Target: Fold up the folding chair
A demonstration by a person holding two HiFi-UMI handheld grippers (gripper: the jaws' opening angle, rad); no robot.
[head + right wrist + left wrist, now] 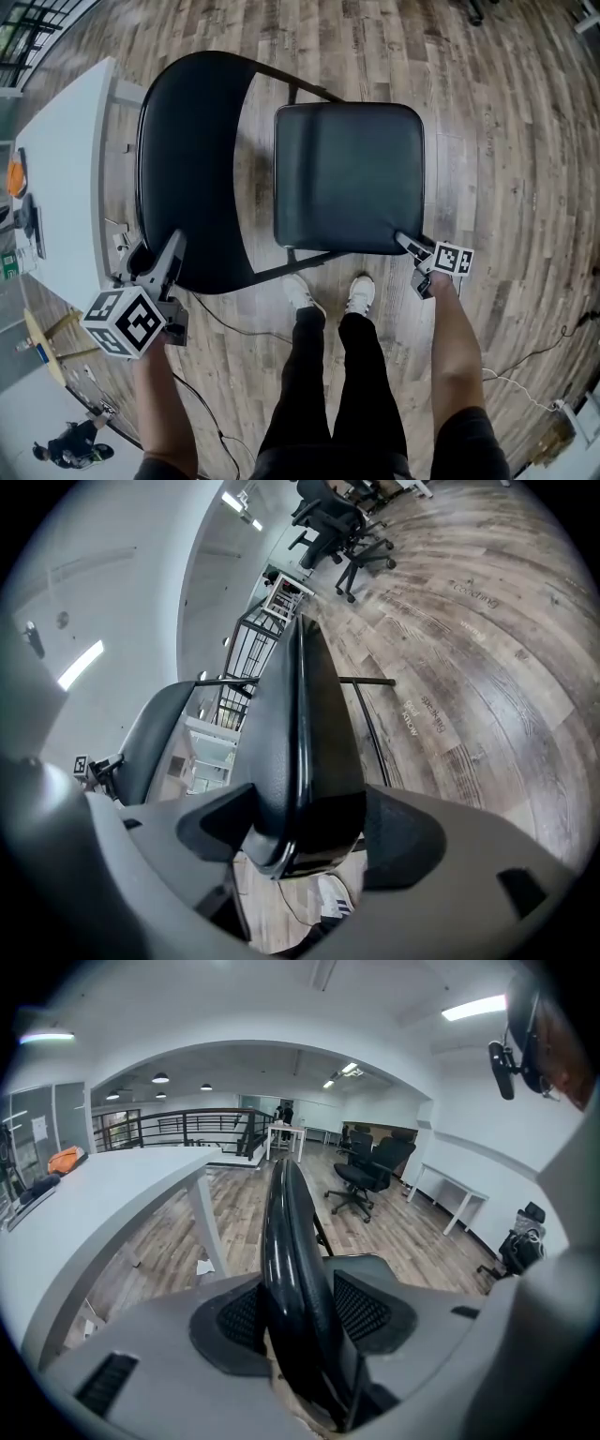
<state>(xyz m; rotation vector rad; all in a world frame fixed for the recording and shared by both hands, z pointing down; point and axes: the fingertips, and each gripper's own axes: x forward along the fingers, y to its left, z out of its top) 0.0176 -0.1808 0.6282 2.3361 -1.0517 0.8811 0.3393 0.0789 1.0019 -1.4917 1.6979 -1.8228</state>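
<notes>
Head view: the folding chair (349,173) stands open on the plank floor (506,141) beside a white table (70,178), my left gripper (159,261) at its backrest (187,159), my right gripper (410,246) at the seat (394,220) corner. Left gripper view: my jaws clamp the backrest's (292,1269) thin, glossy, curved rim. Right gripper view: my jaws pinch the smooth padded seat (309,752) edge; I should swing it up toward the backrest steadily.

The folding chair (300,187) stands on the floor (506,141) before the person, with its backrest (187,159) to the left and its seat (347,173) to the right. A desk (66,169) lies left of the backrest. The left gripper (157,261) has its jaws clamped on the backrest's near edge, and the right gripper (410,246) on the seat's near right corner. The person's shoes (359,293) stand between the two.
</notes>
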